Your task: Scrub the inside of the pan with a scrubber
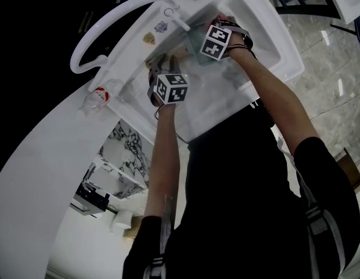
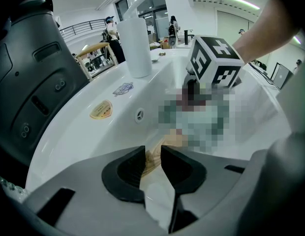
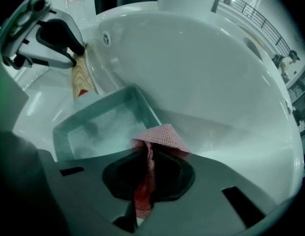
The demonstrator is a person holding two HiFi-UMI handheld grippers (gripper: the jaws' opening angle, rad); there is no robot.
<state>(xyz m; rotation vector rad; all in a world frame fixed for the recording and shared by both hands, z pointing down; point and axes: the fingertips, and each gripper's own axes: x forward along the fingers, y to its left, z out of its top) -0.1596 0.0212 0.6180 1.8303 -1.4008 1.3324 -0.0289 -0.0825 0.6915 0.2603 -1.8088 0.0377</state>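
A grey rectangular pan (image 3: 101,127) lies tilted in the white sink (image 3: 211,73), its wooden handle (image 3: 81,80) pointing to the sink's rim. My left gripper (image 2: 152,162) is shut on that wooden handle (image 2: 155,157), which shows between the dark pads. My right gripper (image 3: 148,155) hangs just over the pan's near corner, shut on a pink knitted scrubber (image 3: 165,135) that sticks out past the jaws. In the head view both marker cubes, left (image 1: 171,89) and right (image 1: 216,41), sit over the basin. The pan's floor is partly hidden by the right gripper's body.
A white faucet (image 1: 175,17) and a curved white rail (image 1: 107,25) stand at the sink's far rim. A small bottle (image 1: 101,96) lies on the counter left of the basin. A white cylinder (image 2: 134,45) stands on the rim, with an overflow hole (image 2: 139,114) below it.
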